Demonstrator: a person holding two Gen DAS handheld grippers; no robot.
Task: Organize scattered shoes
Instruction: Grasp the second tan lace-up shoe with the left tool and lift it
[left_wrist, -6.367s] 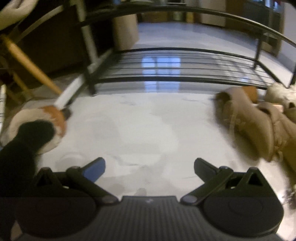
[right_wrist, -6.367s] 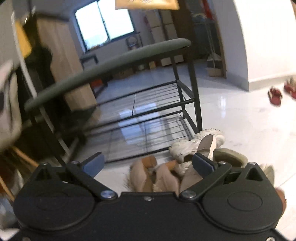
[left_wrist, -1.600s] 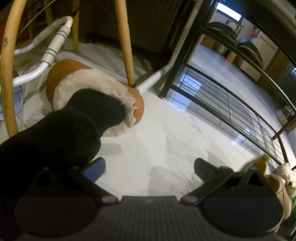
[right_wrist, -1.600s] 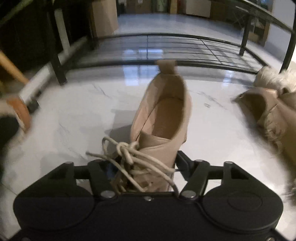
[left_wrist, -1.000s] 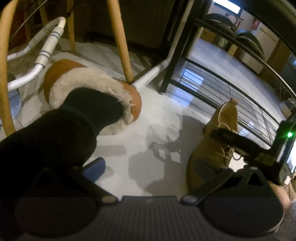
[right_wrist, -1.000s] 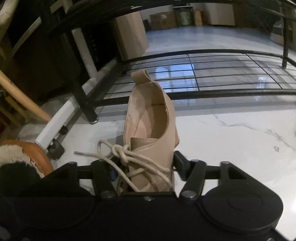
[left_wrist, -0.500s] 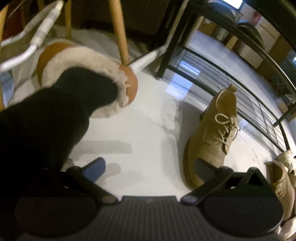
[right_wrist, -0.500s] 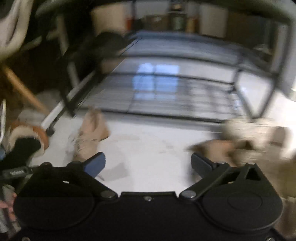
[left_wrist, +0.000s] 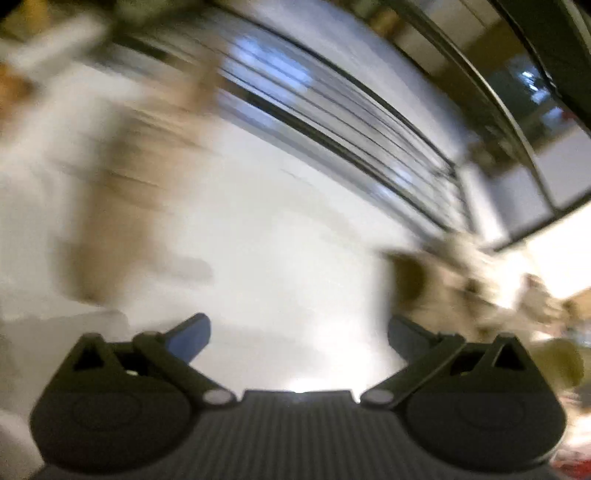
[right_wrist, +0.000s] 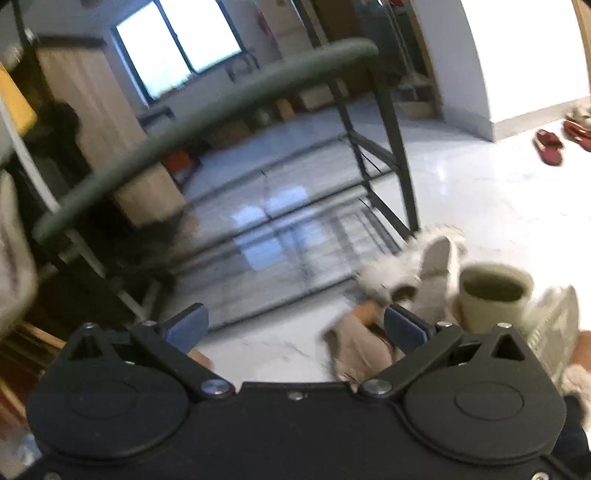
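Shoes (right_wrist: 424, 284) lie heaped on the floor (right_wrist: 480, 184) just beside the rack's (right_wrist: 280, 229) corner post, its shelves bare where visible (likely their home). Right gripper (right_wrist: 295, 325) and left gripper (left_wrist: 297, 334) both gape, holding nothing, perhaps ready to pick

bright window (right_wrist: 177, 44), white wall (right_wrist: 465, 66), glossy floor (right_wrist: 480, 192)

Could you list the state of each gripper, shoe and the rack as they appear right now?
left gripper: open, empty.
right gripper: open, empty.
tan lace-up shoe: on the floor, blurred.
shoe pile: heaped on the floor beside the rack.
shoe rack: upright; no shoes visible on its shelves.
red slippers: on the floor, far off.
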